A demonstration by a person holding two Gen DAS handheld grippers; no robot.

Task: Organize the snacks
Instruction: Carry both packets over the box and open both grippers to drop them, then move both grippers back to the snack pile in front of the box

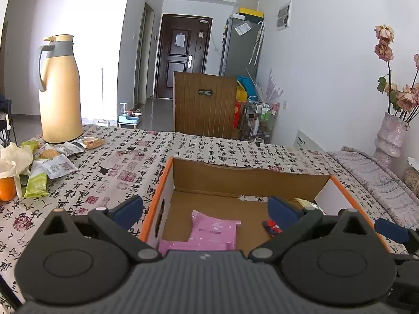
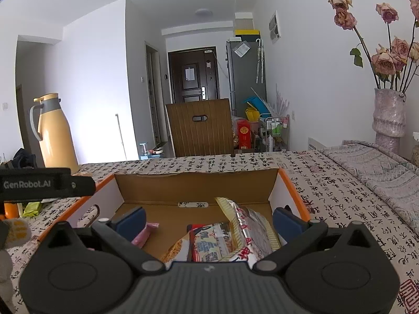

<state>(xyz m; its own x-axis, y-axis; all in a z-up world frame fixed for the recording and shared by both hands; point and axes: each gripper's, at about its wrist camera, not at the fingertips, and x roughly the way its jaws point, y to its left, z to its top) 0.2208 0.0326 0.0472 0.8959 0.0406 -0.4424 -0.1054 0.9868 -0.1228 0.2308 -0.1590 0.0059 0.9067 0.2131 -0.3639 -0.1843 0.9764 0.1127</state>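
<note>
Both grippers, left (image 1: pixel 205 208) & right (image 2: pixel 208 219), jaws fully wide, nothing gripped, over box (image 1: pixel 251 168). Risk: loose packets (image 1: pixel 52 161) by flask get missed; tall bag (image 2: pixel 248 225) may topple.

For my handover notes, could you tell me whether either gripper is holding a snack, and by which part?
Nothing is held: the left gripper and right gripper are open, hovering over the orange-edged cardboard box.
</note>
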